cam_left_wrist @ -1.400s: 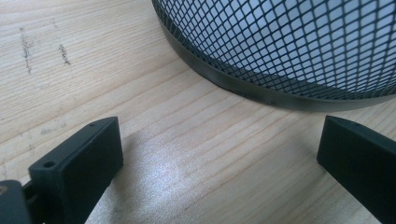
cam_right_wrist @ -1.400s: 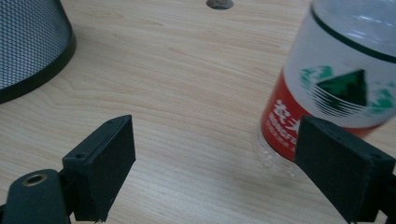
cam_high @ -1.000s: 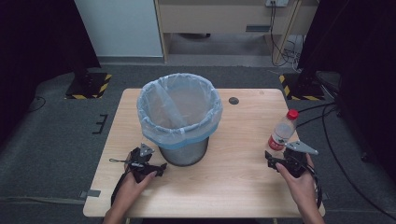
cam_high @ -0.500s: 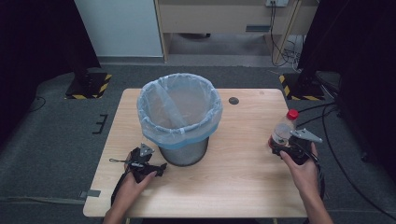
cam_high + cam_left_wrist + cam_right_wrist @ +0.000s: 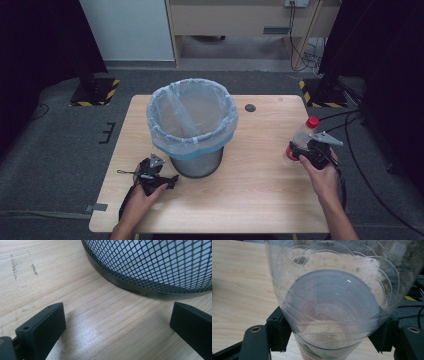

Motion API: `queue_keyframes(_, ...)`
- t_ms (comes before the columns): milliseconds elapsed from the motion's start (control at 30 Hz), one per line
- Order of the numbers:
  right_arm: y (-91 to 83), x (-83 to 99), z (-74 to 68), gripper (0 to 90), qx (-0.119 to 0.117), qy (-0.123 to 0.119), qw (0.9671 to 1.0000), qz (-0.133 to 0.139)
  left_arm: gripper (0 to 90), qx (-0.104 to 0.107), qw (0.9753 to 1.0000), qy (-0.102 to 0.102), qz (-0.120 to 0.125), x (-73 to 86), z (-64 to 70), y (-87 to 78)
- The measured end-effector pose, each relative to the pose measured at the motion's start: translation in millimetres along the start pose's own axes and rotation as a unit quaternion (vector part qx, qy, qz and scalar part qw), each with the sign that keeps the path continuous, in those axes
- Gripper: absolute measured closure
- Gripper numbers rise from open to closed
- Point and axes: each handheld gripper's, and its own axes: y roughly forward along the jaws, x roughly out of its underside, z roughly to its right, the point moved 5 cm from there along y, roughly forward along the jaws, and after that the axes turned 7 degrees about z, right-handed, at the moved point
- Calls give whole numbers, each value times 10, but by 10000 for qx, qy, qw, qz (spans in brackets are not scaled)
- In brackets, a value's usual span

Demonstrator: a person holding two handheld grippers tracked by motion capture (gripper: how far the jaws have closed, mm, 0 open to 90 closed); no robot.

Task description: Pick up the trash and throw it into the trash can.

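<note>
Right gripper (image 5: 311, 151) clamped on plastic bottle (image 5: 301, 139) at table's right edge, red cap tilted up-away. Lined bin (image 5: 192, 125) lies left. Left gripper (image 5: 159, 178) spread, empty, probably idle.

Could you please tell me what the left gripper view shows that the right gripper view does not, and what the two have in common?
The left gripper view gives the black mesh wall of the waste bin, with its base rim on the table, beyond open, empty jaws of the left hand-held gripper. The right gripper view gives the clear plastic bottle clamped between the jaws of the right hand-held gripper. Both show the light wooden table.
</note>
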Motion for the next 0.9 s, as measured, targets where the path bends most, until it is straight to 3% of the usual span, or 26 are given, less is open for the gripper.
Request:
queue_keyframes(133,-27,-74,-36,299,-59,12,10000,48,0,0,10000,-2,1,0,0,0)
queue_keyframes(333,-56,-324,-153,299,-237,-133,9996,60,0,-4,10000,-1,-1,0,0,0)
queue_keyframes(600,47,-643,-364,298,-444,-169,9988,76,0,-4,10000,1,-3,0,0,0)
queue_keyframes(900,127,-848,-439,299,-562,-91,9983,98,0,0,10000,-1,1,0,0,0)
